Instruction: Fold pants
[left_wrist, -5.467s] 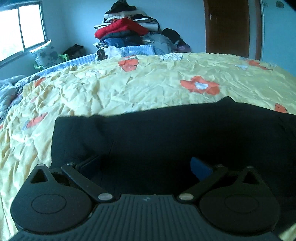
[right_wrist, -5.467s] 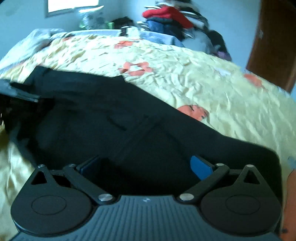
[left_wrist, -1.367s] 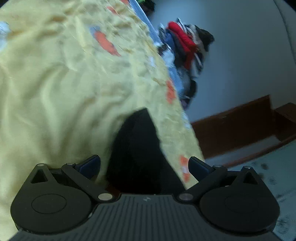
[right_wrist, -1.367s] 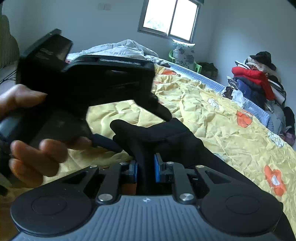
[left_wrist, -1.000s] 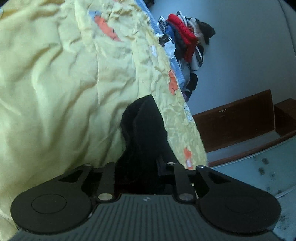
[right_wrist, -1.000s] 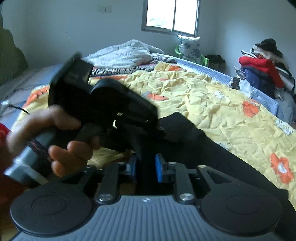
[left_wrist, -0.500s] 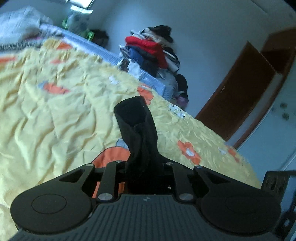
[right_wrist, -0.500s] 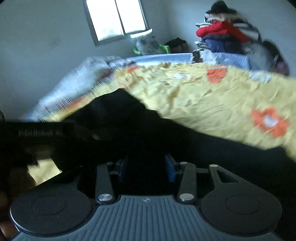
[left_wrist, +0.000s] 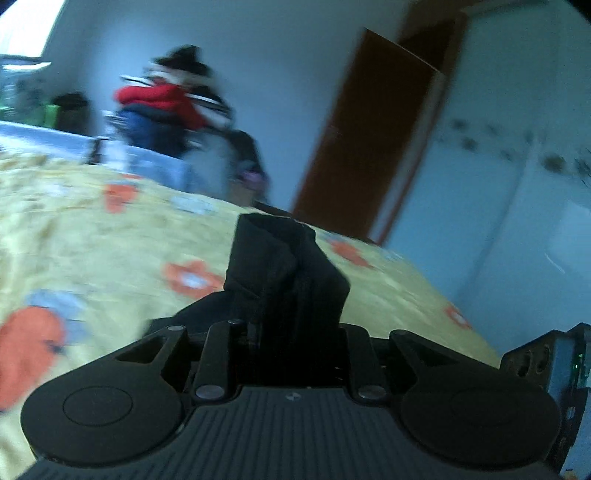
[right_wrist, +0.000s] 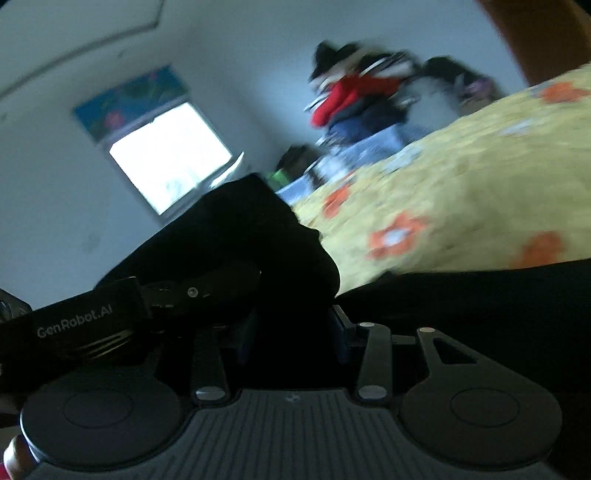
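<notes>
The black pants (left_wrist: 284, 266) stick up bunched between the shut fingers of my left gripper (left_wrist: 295, 332), lifted above the yellow flowered bedspread (left_wrist: 110, 236). My right gripper (right_wrist: 291, 332) is shut on another bunch of the black pants (right_wrist: 251, 236), also raised; more of the dark cloth trails to the right (right_wrist: 480, 295). The left gripper's body (right_wrist: 85, 321) shows close at the left in the right wrist view, and a corner of the right gripper (left_wrist: 554, 362) shows at the far right in the left wrist view. Both views are motion-blurred.
A pile of clothes with a red jacket (left_wrist: 162, 99) stands beyond the bed's far edge. A brown door (left_wrist: 369, 140) is to the right of it. A bright window (right_wrist: 170, 155) is on the left wall.
Both grippers, which closed on the pants' end about a second ago, have lifted and swung to the right with the cloth. The views now tilt up toward the far wall.
</notes>
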